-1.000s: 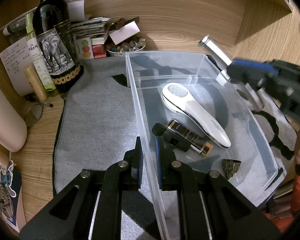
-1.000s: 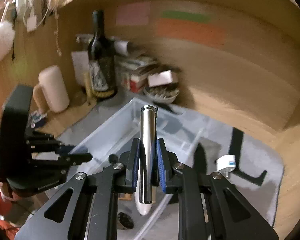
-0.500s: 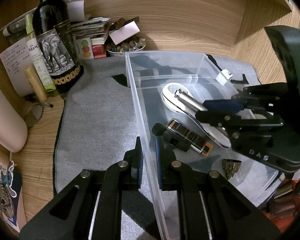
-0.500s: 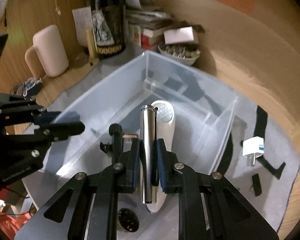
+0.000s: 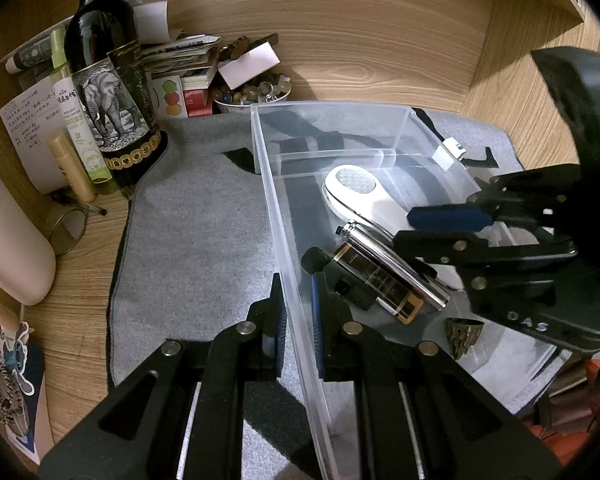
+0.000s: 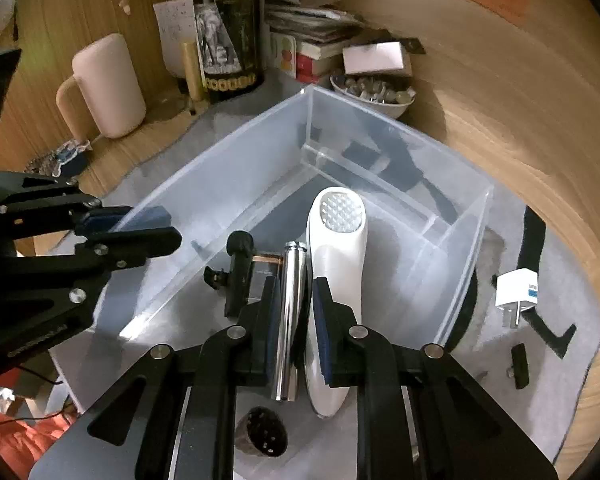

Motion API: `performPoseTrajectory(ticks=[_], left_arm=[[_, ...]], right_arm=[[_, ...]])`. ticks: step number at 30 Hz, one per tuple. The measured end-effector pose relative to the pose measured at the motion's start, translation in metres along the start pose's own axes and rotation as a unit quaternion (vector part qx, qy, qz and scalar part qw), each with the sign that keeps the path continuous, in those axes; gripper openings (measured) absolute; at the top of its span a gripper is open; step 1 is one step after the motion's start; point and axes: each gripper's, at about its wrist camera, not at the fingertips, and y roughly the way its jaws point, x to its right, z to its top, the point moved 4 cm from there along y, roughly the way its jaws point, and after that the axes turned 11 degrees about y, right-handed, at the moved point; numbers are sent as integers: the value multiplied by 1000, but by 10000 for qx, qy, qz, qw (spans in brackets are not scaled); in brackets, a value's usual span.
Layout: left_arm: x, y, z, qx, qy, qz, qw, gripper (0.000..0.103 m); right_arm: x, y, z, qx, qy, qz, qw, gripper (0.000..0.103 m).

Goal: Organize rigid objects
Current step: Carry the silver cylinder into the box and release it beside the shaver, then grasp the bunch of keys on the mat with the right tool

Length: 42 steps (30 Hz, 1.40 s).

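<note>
Both grippers stood nearly shut: the left gripper pinched the clear bin wall, the right gripper held the metal cylinder low inside, beside the white handheld device. Stiff, smooth and likely slippery, the cylinder suited a mid-length grip

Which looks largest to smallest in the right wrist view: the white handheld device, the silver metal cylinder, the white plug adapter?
1. white handheld device
2. silver metal cylinder, shorter and slimmer, beside the device in the clear bin
3. white plug adapter, clearly smallest, though it lies outside the bin on the grey mat.
</note>
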Motion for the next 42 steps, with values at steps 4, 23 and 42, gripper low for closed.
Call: performPoseTrajectory(ticks=[4,23,42], left_arm=[[0,0,0,5,-12,-5,10000,11],[0,0,0,6,-9,-4,10000,11],[-1,0,0,2,-8,-8,10000,11]], right_arm=[[1,-12,3,216,9,-22,9998,33],[68,-93,15,1487,840,-742,9825,74],[137,-29,-62,289,1639,-1039,9806,74]])
